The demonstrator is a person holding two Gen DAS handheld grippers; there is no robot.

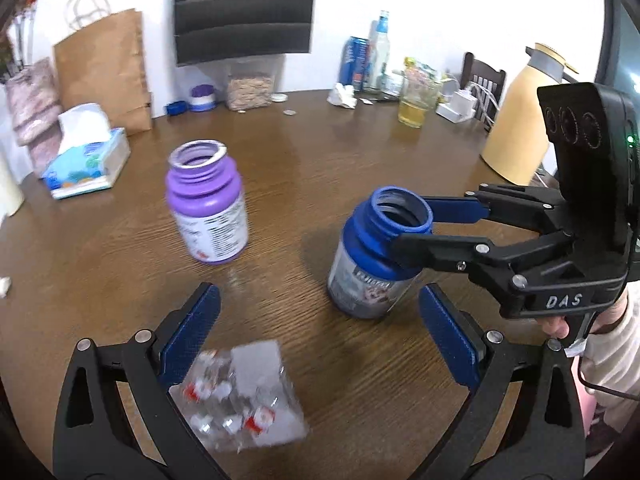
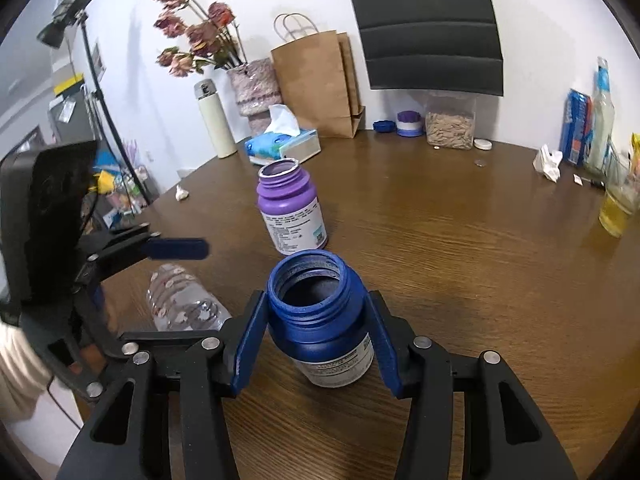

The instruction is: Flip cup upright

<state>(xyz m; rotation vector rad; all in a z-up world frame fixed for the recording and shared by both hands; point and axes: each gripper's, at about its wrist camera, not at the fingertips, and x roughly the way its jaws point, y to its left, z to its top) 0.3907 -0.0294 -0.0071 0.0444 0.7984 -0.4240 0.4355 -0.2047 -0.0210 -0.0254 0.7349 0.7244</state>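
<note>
- Blue bottle [image 2: 320,320], cap off and mouth up, stands slightly tilted on the round wooden table [image 2: 480,260], its shoulder clamped between the two blue pads of the right gripper [image 2: 316,340].
- One right gripper reaches in level from the right side in the left wrist view, its fingers closed on the bottle's neck; part of a hand [image 1: 556,326] and a pale sleeve [image 1: 612,352] show at its handle.
- One left gripper [image 1: 320,320] hangs over the table with its jaws spread wide and nothing between them.
- One clear plastic water bottle [image 2: 184,300] lies on its side under the left gripper.
- One purple bottle [image 2: 290,208], also uncapped, stands upright beyond the blue one, well apart from it.
- Farther back: one tissue box [image 2: 286,144], one brown paper bag [image 2: 316,88], one cream thermos [image 2: 216,120], one jar of grain [image 2: 450,126], two loose caps near the wall, blue [image 2: 384,125] and purple [image 2: 409,122], and one glass of yellow liquid [image 2: 618,208].
</note>
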